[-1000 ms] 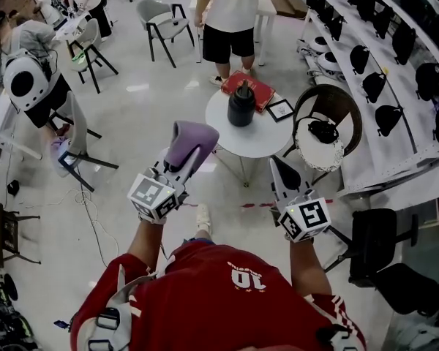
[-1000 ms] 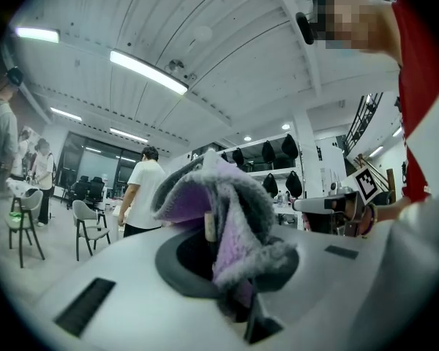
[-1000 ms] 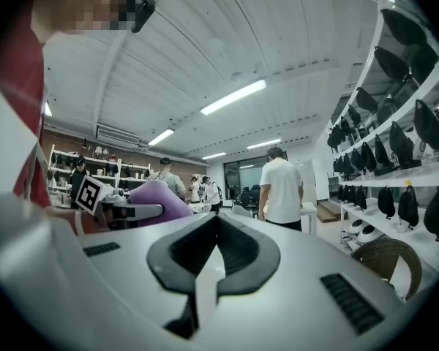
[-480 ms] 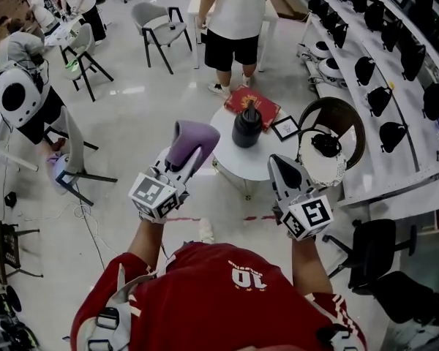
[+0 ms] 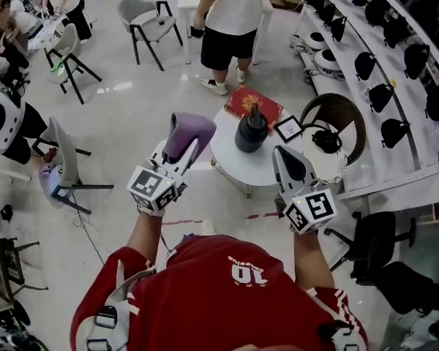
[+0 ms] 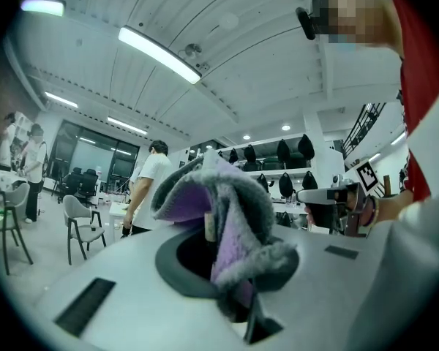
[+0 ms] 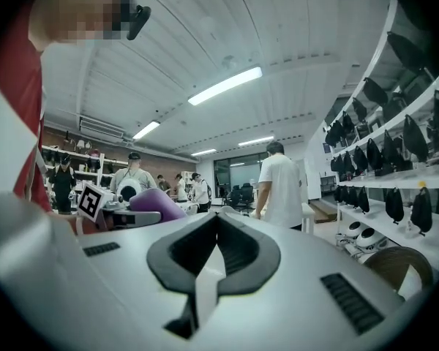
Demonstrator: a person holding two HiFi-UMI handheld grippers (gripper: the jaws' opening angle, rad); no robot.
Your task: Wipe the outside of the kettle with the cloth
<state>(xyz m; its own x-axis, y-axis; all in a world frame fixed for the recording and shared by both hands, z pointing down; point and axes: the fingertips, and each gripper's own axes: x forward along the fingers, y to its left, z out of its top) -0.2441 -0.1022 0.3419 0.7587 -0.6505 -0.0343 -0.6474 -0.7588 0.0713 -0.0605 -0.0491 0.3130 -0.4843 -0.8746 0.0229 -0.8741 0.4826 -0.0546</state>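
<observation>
– Mid-frame in the head view: kettle (image 5: 252,131) upright on the round table (image 5: 241,163), up-frame of both grippers.
– Nearer which?
– Probably the right gripper (image 5: 284,158); left gripper (image 5: 181,156) sits further left, bearing the cloth (image 5: 189,130).
– Left gripper view?
– Jaws clamped on bunched cloth; no kettle.
– Right gripper view?
– Jaws pressed together, empty; no kettle.

Left claw (image 6: 238,298) is shown closed on a purple-and-grey cloth (image 6: 219,210), which is bunched above the jaws. At right, the right claw (image 6: 311,196) is held level. Behind, a person in a white shirt (image 6: 152,185) is seen near a grey chair (image 6: 80,221).
</observation>
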